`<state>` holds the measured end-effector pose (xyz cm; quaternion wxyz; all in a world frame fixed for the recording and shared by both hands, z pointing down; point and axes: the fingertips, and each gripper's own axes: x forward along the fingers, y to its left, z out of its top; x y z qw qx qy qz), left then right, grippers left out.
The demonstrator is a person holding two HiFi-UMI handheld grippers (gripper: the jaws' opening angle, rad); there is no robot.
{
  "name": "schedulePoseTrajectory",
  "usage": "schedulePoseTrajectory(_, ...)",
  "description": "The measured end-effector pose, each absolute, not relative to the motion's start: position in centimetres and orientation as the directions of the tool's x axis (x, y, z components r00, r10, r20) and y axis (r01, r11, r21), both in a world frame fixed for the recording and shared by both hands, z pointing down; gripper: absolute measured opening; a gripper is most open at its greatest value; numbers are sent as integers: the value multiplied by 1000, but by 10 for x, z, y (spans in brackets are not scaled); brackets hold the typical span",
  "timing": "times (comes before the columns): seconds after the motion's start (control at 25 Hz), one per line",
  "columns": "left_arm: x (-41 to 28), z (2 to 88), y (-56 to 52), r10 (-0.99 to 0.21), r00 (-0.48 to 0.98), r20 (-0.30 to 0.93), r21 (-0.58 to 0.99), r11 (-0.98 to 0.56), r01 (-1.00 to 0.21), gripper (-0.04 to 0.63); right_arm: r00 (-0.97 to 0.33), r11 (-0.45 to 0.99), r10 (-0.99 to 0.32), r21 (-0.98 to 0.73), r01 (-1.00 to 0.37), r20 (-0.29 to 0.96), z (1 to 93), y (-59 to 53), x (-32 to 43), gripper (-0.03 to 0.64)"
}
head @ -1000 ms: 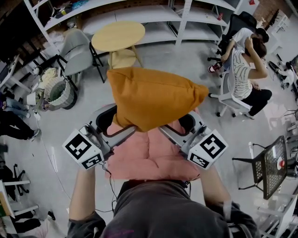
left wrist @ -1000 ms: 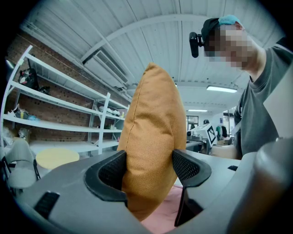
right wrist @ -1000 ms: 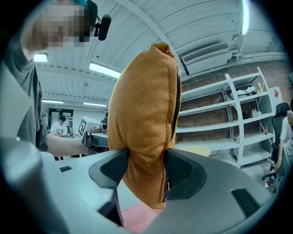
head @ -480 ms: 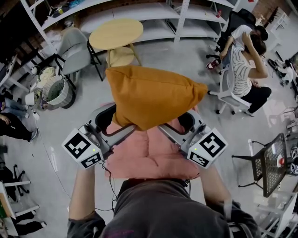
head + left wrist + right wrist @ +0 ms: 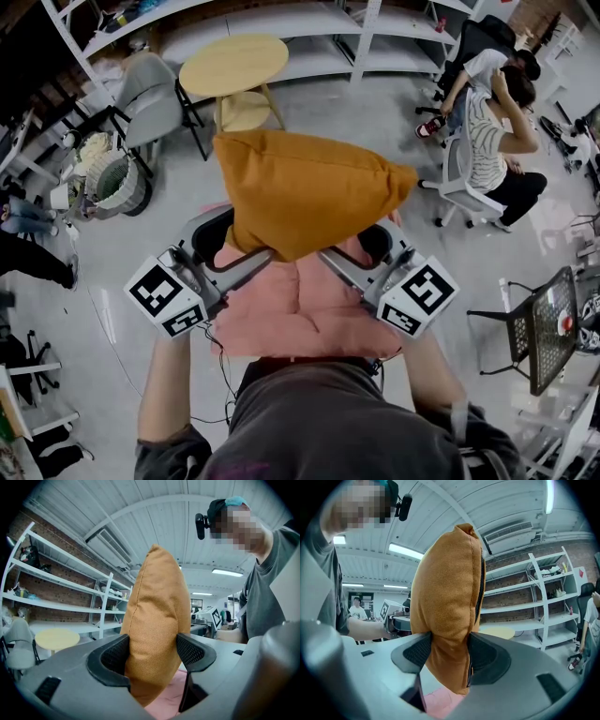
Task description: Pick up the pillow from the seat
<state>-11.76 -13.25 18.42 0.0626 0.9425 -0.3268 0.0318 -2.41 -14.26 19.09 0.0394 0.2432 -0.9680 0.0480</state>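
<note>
An orange pillow point(image 5: 309, 192) hangs in the air above a pink cushioned seat point(image 5: 305, 323), held up from both sides. My left gripper point(image 5: 246, 255) is shut on its lower left corner. In the left gripper view the pillow point(image 5: 154, 620) bulges between the two black pads point(image 5: 115, 654). My right gripper point(image 5: 349, 251) is shut on the lower right corner. The right gripper view shows the pillow point(image 5: 447, 606), its zipper side outward, pinched between that gripper's pads point(image 5: 480, 652). The pink seat point(image 5: 438, 702) lies underneath.
A round yellow table point(image 5: 234, 64) and a grey chair point(image 5: 150, 94) stand ahead, white shelving point(image 5: 281, 19) behind them. A wicker basket point(image 5: 111, 183) sits at the left. Two people sit on office chairs point(image 5: 492, 141) at the right, near a black mesh stand point(image 5: 544, 333).
The pillow and both grippers hold almost the same pose, drifting only slightly. A person at the far left has shifted.
</note>
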Motion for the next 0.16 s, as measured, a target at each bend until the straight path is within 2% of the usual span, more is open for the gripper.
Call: schedulePoseTrajectory(0.16, -118, 186, -134, -612, 785, 100, 101, -779, -619, 331, -878, 877, -467, -75, -475, 102, 192, -144, -25, 252)
